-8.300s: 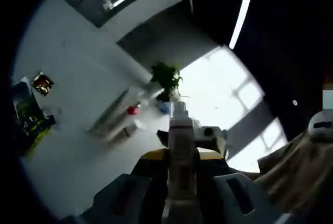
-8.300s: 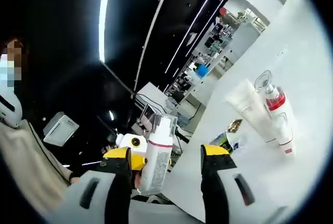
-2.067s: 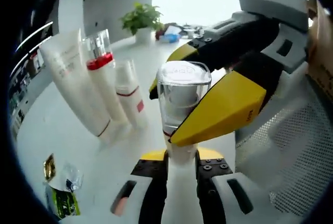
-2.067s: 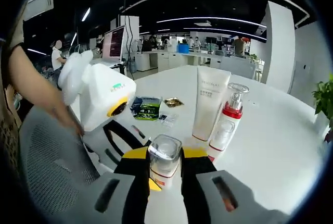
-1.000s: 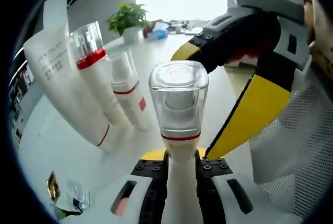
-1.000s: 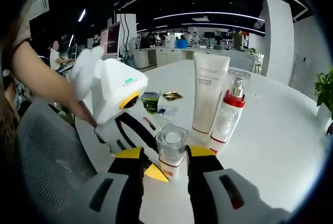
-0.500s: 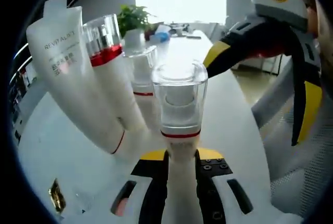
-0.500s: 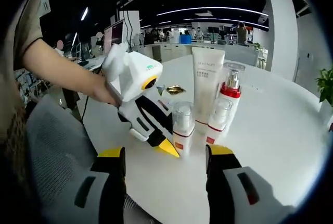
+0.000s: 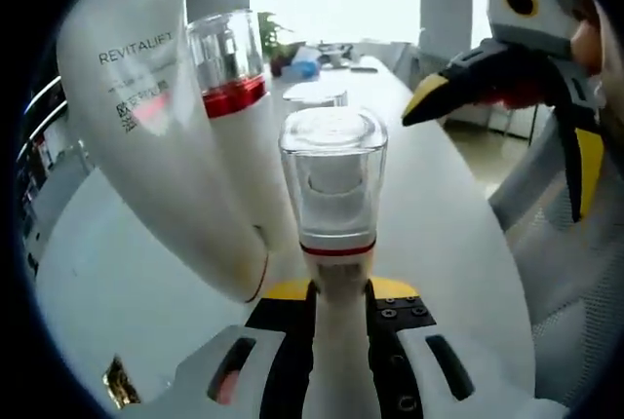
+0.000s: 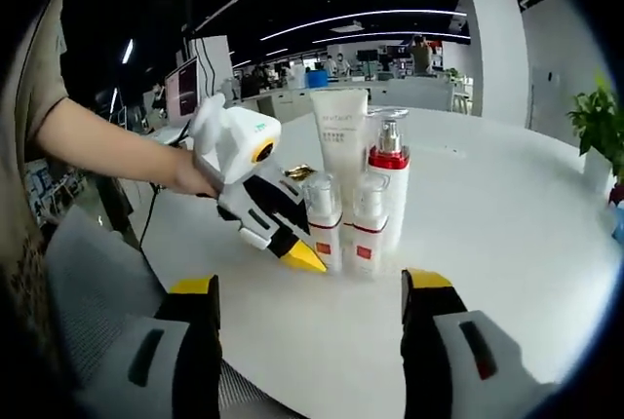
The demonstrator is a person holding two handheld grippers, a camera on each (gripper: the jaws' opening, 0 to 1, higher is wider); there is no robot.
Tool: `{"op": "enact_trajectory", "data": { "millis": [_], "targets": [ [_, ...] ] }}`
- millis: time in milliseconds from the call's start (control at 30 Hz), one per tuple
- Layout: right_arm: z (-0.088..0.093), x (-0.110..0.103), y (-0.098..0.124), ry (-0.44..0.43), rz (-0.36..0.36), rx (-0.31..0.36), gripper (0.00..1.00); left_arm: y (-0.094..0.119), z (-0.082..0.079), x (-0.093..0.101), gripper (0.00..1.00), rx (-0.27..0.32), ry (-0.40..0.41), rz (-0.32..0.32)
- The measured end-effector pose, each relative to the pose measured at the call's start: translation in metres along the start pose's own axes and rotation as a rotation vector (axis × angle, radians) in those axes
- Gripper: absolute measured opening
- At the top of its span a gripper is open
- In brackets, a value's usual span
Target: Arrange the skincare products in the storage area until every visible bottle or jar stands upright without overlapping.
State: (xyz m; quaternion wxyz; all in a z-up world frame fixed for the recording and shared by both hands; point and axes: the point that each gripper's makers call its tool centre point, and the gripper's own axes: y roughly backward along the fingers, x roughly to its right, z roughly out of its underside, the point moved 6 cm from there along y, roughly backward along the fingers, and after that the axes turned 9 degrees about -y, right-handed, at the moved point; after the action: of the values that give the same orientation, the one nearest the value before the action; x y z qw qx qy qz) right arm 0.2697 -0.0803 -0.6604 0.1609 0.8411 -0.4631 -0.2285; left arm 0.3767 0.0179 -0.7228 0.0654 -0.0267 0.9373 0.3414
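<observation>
My left hand-held gripper (image 10: 292,244) holds the small bottle (image 10: 323,221) upright on the bench (image 10: 507,234), just beside a second small bottle (image 10: 368,225), with the tube (image 10: 341,146) and pump bottle (image 10: 390,180) behind. My right hand-held gripper (image 10: 310,341) is wide and holds nothing. Risk: opening unevenly or withdrawing sideways could tip the bottle into its neighbours and topple the group.

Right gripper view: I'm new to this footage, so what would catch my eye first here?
A tight cluster of upright skincare products on the white table: a white tube, a red-collared pump bottle and two small clear-capped bottles. The left gripper holds the nearer-left small bottle from the left; the right gripper hangs open in the foreground.
</observation>
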Motion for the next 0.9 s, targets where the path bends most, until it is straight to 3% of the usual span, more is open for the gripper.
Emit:
{"op": "enact_trajectory", "data": {
  "millis": [900],
  "targets": [
    [0.002, 0.001, -0.001, -0.026, -0.004, -0.007, 0.75, -0.011, -0.004, -0.01, 0.17, -0.005, -0.034, 0.04]
  ]
}}
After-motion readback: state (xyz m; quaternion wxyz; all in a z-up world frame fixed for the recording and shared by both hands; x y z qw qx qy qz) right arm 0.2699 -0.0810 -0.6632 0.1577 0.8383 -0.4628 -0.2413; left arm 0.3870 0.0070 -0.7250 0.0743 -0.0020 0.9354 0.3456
